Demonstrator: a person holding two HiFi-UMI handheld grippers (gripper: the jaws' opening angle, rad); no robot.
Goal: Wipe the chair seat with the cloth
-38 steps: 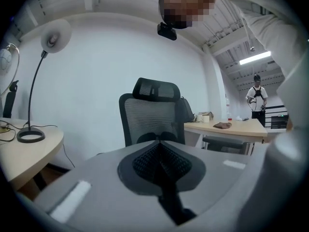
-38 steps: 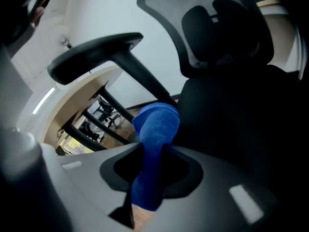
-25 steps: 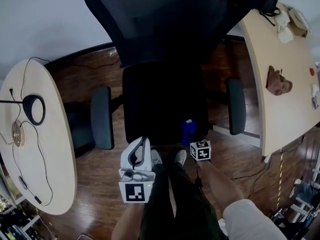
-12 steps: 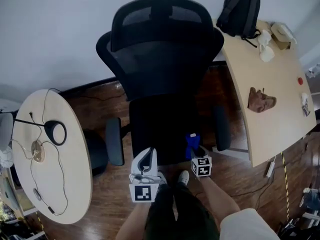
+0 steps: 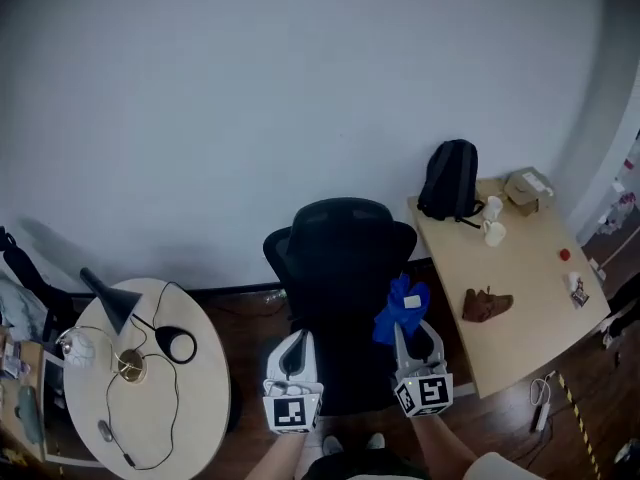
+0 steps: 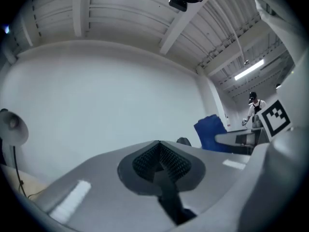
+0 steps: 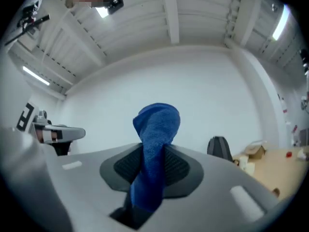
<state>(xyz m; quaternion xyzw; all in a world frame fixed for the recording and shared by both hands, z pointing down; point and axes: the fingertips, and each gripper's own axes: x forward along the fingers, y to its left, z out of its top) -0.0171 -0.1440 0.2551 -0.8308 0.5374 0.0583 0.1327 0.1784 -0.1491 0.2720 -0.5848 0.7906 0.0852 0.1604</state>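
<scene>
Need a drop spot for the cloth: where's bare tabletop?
Desk near end, this side of the brown item, is bare. Its far end is crowded: backpack, box. Round table is strewn with cable; only its chair-side rim is free.

Plain white wall (image 5: 250, 118), dark wood floor (image 5: 250, 313), round pale table (image 5: 205, 398) at left bearing a black desk lamp (image 5: 105, 303), long pale desk (image 5: 520, 343) at right with black backpack (image 5: 448, 180) and cardboard box (image 5: 528, 186), white beamed ceiling (image 7: 169, 13), strip lights (image 6: 249, 69)
</scene>
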